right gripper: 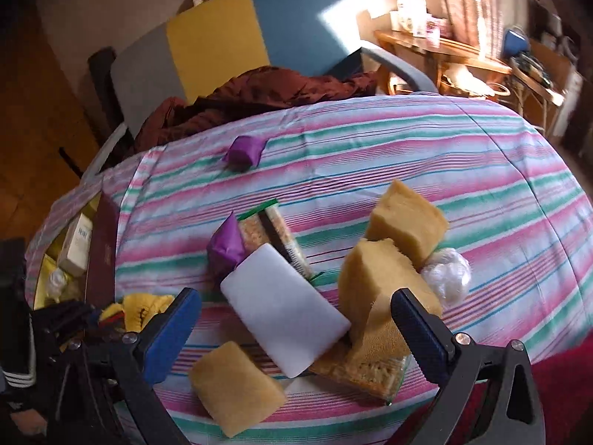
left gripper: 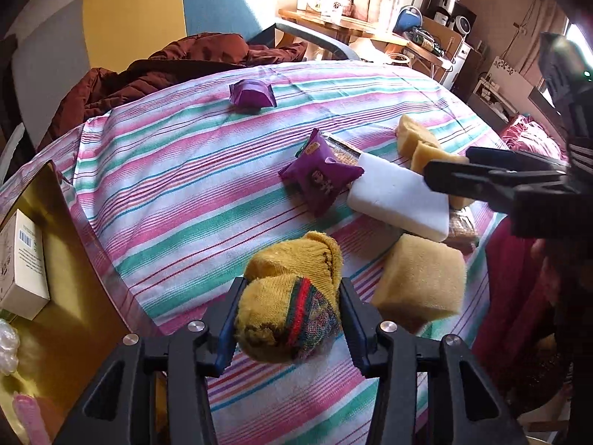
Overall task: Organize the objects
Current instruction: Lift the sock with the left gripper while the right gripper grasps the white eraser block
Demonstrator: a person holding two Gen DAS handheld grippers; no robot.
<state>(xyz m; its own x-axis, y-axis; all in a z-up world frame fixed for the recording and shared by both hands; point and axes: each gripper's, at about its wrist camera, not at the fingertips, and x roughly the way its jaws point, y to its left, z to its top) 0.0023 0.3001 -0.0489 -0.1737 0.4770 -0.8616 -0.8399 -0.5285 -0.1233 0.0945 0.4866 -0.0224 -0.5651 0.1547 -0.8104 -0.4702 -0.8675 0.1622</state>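
striped cloth (left gripper: 178,170) over the whole table, three tan sponge blocks (right gripper: 237,385) near right, two purple packets (left gripper: 318,174), left gripper (left gripper: 287,319) clamped on rolled yellow sock (left gripper: 285,315), long axis pointing far, right gripper (right gripper: 296,337) jaws wide, holding nothing, over white block (right gripper: 285,307)

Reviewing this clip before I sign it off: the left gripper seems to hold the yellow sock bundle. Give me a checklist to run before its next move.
1. Left gripper shut on the yellow sock bundle: ok, a finger presses each side.
2. Bundle clear of the striped cloth: cannot tell.
3. Gold box on the left open, with bare floor beside the white carton: ok.
4. Right gripper out of the way: ok, open over the white foam block.
5. Nearest yellow sponge apart from the bundle: ok.
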